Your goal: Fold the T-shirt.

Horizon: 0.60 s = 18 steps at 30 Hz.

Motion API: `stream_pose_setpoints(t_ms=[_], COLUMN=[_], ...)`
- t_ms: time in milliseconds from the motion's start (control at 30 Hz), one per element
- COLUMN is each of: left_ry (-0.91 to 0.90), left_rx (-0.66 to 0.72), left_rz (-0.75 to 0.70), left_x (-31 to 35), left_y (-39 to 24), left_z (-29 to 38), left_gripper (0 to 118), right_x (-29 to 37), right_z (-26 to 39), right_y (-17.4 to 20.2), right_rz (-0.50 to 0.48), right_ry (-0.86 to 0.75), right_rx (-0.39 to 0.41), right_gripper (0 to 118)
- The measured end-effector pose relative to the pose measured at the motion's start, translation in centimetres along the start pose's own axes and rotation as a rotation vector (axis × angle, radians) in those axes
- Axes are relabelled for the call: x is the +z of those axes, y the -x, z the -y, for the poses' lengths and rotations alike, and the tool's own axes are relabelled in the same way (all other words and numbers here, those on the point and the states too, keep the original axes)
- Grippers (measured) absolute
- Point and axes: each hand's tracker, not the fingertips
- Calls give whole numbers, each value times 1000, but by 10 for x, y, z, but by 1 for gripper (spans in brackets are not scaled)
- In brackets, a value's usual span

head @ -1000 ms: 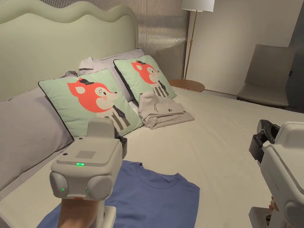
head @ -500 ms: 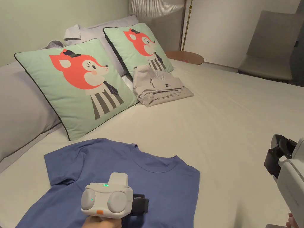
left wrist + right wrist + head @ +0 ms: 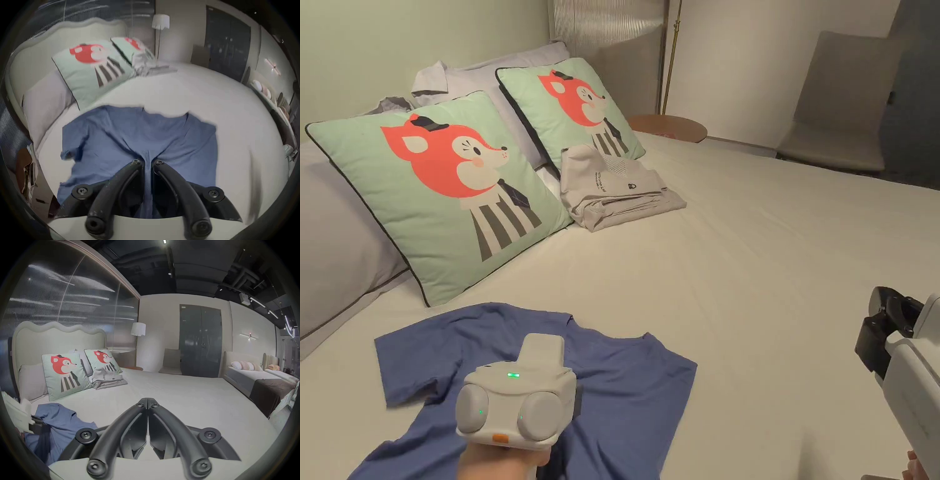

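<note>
A: Left gripper view: your left gripper [image 3: 147, 164] has its jaws pinched on a ridge of the blue T-shirt [image 3: 170, 142]. Cloth runs up between both tips, with creases fanning out from the pinch.

B: And where does the shirt sit?

A: On the bed [image 3: 750, 275], near edge, collar toward the pillows. Its left sleeve points at the fox cushion [image 3: 450, 187], close to it; I can't tell whether they touch. The body is rucked where you grip it.

B: Your hand pose?

A: Head view: your left hand [image 3: 497, 459] is low at the bottom edge, holding the left gripper [image 3: 557, 465] over the middle of the shirt, nose pointing away from you and down. The jaws are hidden by the housing there.

B: The right side?

A: Your right gripper [image 3: 148, 403] hangs above bare sheet, well apart from the shirt, jaws pressed together on nothing. In head view its body sits at the right edge.

B: Anything else on the bed?

A: A folded beige garment [image 3: 615, 194] lies against the second fox cushion [image 3: 575, 106].
</note>
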Motion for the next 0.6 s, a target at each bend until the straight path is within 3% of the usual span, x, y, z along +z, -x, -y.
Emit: stream_pose_setpoints(t_ms=[267,433,600], left_ry=[-348,-558,-630], left_rx=[-70,-123,-191], left_rz=[146,333,574], left_x=[125,201,241], left_y=[-42,-92,-157], left_z=[-58,-75,-79], left_gripper=[1,1,1], right_x=[61,110,153], right_z=[-24,-34,-36], right_y=[-40,-76,-114], right_rz=[86,170,275], right_ry=[-101,-159,-192], right_rx=[-21,-34,-26], right_gripper=[0,0,0])
